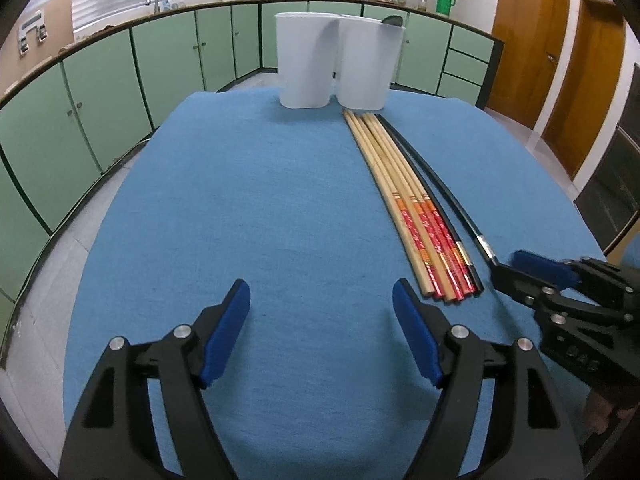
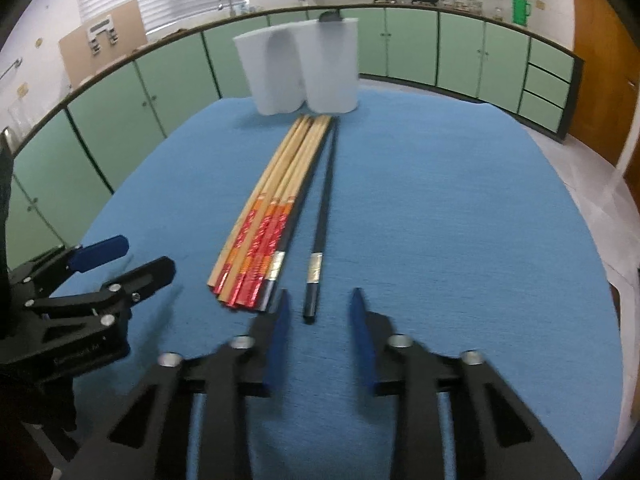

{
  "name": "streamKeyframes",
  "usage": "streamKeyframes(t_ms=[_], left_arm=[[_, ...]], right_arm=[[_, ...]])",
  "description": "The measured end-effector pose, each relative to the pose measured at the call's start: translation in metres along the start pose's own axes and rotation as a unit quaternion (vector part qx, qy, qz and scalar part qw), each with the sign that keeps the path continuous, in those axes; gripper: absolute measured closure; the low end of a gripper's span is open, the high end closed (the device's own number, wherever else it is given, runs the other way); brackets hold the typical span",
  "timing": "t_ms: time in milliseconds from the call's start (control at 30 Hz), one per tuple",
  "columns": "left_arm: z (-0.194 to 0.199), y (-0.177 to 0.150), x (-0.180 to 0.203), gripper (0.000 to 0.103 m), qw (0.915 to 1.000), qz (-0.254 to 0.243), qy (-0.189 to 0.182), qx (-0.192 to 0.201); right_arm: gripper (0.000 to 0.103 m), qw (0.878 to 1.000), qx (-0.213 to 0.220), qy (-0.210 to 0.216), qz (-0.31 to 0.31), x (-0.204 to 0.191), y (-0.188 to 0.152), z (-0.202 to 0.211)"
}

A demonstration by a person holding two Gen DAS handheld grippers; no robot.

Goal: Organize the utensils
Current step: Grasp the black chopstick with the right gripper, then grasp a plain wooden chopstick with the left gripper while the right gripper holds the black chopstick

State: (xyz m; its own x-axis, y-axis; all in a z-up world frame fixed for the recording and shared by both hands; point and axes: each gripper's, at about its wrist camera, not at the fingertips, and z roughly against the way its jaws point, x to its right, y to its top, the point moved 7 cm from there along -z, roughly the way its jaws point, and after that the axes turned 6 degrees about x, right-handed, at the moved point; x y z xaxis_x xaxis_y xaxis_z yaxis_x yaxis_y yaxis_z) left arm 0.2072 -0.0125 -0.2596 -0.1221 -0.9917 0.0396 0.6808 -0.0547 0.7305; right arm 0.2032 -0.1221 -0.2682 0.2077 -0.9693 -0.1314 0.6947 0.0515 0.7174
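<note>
Your left gripper (image 1: 320,292) hangs over a bare part of the blue-covered surface (image 1: 260,200). Its fingers are spread wide with nothing between them.

Your right gripper (image 2: 320,294) is lined up on the lone black chopstick (image 2: 322,216). The near end of that stick sits right between the fingers. In the right wrist view, which is a bit blurry, they're only partly apart and there's a gap showing on each side of the stick, so the blue pads aren't pinching it. The stick lies flat and points away from you toward the containers.

Just left of it is the bundle of wooden chopsticks (image 2: 276,200), the ones with red and orange wrapped ends. They lie side by side, and another black one is tucked against the bundle's right edge. The lone stick is split off from that group at the near end and closes in on it at the far tips.

At the far edge stands the white two-compartment holder (image 2: 296,72), upright, just past the chopstick tips. A dark utensil (image 2: 330,16) pokes out of its right compartment.
</note>
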Motion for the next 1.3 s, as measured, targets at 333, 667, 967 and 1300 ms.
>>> streamKeyframes(t_ms=[333, 667, 967, 1300], left_arm=[[-0.008, -0.002, 0.024, 0.030, 0.9996, -0.014, -0.021, -0.015], [-0.016, -0.002, 0.020, 0.028, 0.9998, -0.006, -0.010, -0.019], [-0.016, -0.003, 0.017, 0.028, 0.9996, -0.013, 0.007, -0.024], [-0.015, -0.002, 0.032, 0.073, 0.9998, -0.012, 0.000, -0.016]], right_arm=[[0.096, 1.000, 0.000, 0.008, -0.019, 0.014, -0.001, 0.004], [0.096, 0.999, 0.003, 0.018, -0.028, 0.021, -0.001, 0.004], [0.096, 0.999, 0.003, 0.021, -0.028, 0.022, -0.001, 0.002], [0.096, 0.999, 0.002, 0.031, -0.036, 0.022, -0.002, 0.001]])
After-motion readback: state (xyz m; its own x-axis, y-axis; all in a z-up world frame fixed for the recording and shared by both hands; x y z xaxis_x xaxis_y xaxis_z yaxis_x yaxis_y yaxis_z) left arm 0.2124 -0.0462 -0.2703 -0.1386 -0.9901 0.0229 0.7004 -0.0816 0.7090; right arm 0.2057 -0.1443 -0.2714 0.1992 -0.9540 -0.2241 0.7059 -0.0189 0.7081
